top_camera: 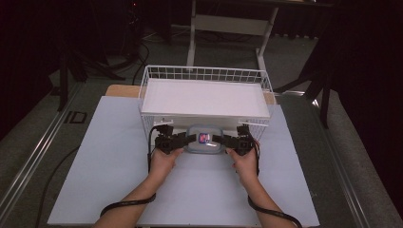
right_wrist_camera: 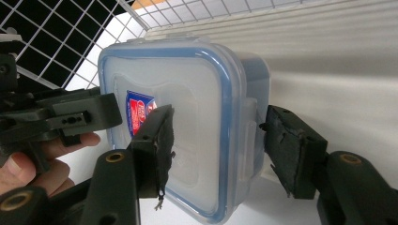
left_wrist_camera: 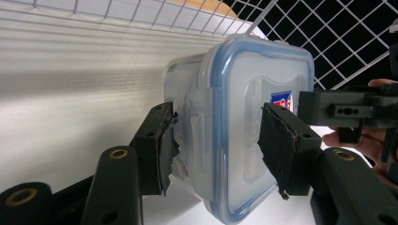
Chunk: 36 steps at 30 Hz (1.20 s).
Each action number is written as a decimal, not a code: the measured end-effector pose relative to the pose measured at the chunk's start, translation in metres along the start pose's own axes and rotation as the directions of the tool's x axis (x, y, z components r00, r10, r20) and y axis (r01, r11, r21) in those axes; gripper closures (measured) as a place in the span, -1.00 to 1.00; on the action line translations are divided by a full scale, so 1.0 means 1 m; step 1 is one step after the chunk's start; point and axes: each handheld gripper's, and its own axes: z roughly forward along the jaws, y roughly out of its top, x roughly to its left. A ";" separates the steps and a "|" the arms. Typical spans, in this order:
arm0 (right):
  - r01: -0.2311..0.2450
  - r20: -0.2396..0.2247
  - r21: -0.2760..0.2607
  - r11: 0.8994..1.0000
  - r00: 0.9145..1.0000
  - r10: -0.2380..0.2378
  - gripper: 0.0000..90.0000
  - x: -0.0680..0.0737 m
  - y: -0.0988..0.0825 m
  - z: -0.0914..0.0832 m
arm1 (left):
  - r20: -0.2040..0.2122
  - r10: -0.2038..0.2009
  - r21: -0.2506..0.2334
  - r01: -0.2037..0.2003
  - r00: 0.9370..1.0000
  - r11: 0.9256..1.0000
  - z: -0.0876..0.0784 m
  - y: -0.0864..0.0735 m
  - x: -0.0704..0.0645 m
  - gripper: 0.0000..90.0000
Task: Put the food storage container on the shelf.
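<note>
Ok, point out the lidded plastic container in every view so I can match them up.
High view: the plastic container sits centre, just before the wire basket, between both tools.
Left gripper view: the container stands centre-right, clamped at one edge.
Right gripper view: the container stands centre, the pads on either side of its edge.
Shared landmark: the red-and-blue label on its lid.

Left gripper (left_wrist_camera: 218,150) fingers apparently clamping container (left_wrist_camera: 244,117) latch.
</note>
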 end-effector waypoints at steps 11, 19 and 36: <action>0.039 0.035 -0.033 0.999 0.999 -0.037 -0.25 -0.003 0.002 0.011 | -0.069 0.048 -0.034 -0.051 0.996 0.998 0.010 -0.002 -0.004 -0.08; 0.058 0.091 -0.057 0.997 0.994 -0.053 -0.22 -0.004 0.003 0.013 | -0.087 0.048 -0.039 -0.051 0.995 0.998 0.014 0.000 -0.003 -0.10; 0.332 0.161 -0.073 0.941 0.935 -0.317 -0.21 0.032 -0.014 -0.014 | -0.011 0.154 -0.003 -0.154 0.988 0.988 -0.026 -0.009 -0.021 -0.16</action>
